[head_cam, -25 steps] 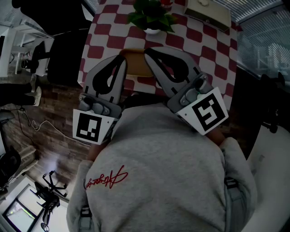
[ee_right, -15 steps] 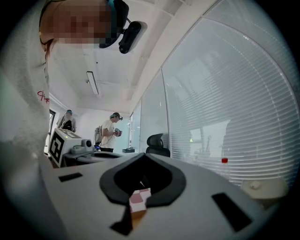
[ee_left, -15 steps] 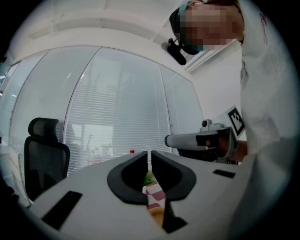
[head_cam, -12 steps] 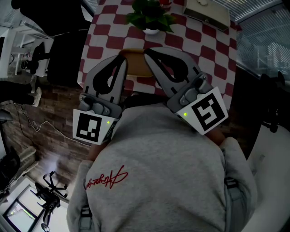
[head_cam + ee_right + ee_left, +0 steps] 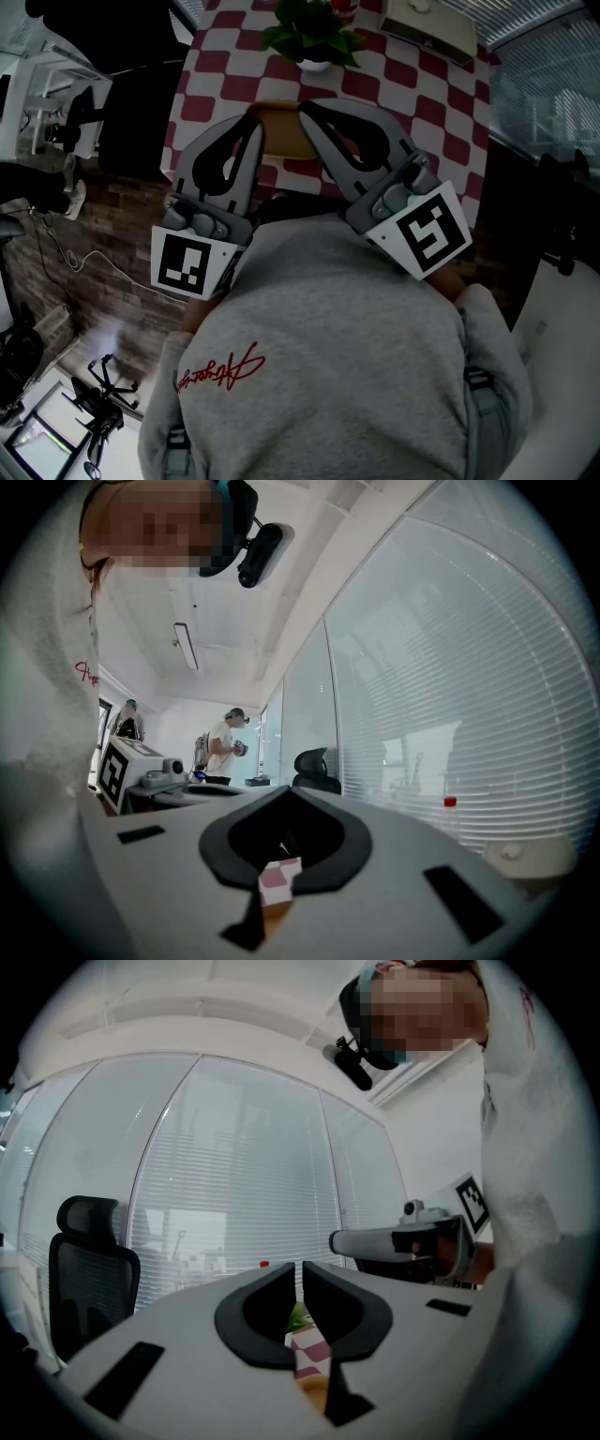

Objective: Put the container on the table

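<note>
Where the two grippers point, side by side in front of the person's grey sweatshirt (image 5: 328, 366), a table with a red-and-white checked cloth (image 5: 422, 103) begins just ahead of their tips. An orange-brown thing (image 5: 279, 131), which I cannot identify, lies at the table's near edge, right before both tips and showing between them. Beyond it, straight ahead, stands a potted plant (image 5: 314, 33). The pale container (image 5: 427, 28) sits on the table, farther off, ahead and to the right of the right gripper (image 5: 305, 105). An office chair (image 5: 89, 1269) stands off to the left gripper's (image 5: 251, 120) left, before slatted blinds. The left gripper's jaws are closed to a hairline slit and the right's are pressed together; neither holds or touches anything.
</note>
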